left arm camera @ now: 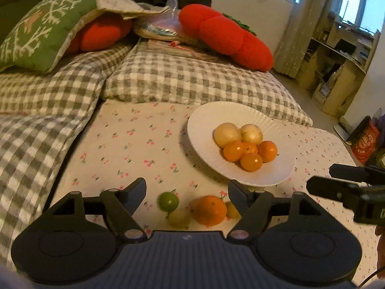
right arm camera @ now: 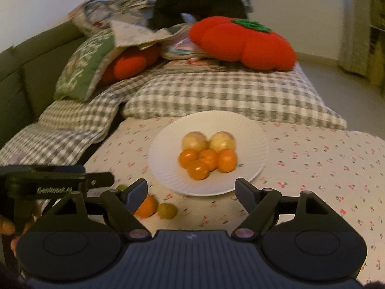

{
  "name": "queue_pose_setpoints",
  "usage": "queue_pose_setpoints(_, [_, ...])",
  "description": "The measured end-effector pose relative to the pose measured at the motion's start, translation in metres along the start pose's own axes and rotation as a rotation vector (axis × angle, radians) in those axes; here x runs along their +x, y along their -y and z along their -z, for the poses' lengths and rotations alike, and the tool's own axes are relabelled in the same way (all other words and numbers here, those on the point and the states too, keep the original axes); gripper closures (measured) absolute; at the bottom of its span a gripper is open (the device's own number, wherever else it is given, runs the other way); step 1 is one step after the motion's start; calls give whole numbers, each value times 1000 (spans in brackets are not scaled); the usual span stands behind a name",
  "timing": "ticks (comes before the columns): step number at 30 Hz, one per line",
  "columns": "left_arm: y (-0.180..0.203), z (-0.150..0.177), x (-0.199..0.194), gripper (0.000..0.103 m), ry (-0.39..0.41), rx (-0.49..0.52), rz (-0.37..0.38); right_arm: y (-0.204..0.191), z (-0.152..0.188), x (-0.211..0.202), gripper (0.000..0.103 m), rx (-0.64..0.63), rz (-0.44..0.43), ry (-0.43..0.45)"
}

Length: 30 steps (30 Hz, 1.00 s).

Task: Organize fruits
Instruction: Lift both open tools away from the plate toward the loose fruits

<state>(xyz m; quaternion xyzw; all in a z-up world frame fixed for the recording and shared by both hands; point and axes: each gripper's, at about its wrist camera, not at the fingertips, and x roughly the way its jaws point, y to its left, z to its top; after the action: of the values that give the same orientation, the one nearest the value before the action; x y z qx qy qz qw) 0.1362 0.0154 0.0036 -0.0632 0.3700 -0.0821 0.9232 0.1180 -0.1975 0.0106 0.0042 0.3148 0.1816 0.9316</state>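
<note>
A white plate [left arm camera: 204,130] on the cherry-print sheet holds two pale round fruits [left arm camera: 227,134] and several small orange fruits [left arm camera: 251,161]; it also shows in the right wrist view [right arm camera: 168,149]. Loose on the sheet lie a green fruit [left arm camera: 168,201], a yellow-green fruit [left arm camera: 179,218], an orange [left arm camera: 210,209] and a small yellow fruit [left arm camera: 232,209]. My left gripper [left arm camera: 187,189] is open, just above these loose fruits. My right gripper [right arm camera: 191,189] is open and empty over the plate's near rim. The orange [right arm camera: 146,207] and a yellow-green fruit [right arm camera: 167,210] sit by its left finger.
Grey checked pillows [left arm camera: 192,82] lie behind the plate. Red tomato-shaped cushions [left arm camera: 226,36] and a green cushion [left arm camera: 41,31] sit further back. The bed edge and floor with shelves [left arm camera: 336,60] are to the right. The right gripper shows at the right edge [left arm camera: 346,185].
</note>
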Motion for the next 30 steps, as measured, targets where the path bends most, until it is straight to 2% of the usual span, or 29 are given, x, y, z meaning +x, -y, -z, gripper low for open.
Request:
queue_pose_setpoints(6, [-16, 14, -9, 29, -33, -70, 19, -22, 10, 0, 25, -108, -60, -50])
queue_pose_setpoints(15, [-24, 23, -19, 29, -34, -97, 29, -46, 28, 8, 24, -234, -127, -132])
queue_pose_setpoints(17, [-26, 25, -19, 29, -38, -103, 29, -51, 33, 14, 26, -256, -138, -153])
queue_pose_setpoints(21, [-30, 28, -19, 29, -49, -117, 29, -58, 41, 25, 36, -300, -128, -194])
queue_pose_setpoints(27, [-31, 33, -18, 29, -69, -130, 51, -35, 31, 25, 38, -155, -115, -197])
queue_pose_setpoints(30, [-28, 35, -19, 29, -72, -119, 57, -33, 35, 33, 41, -138, -115, -237])
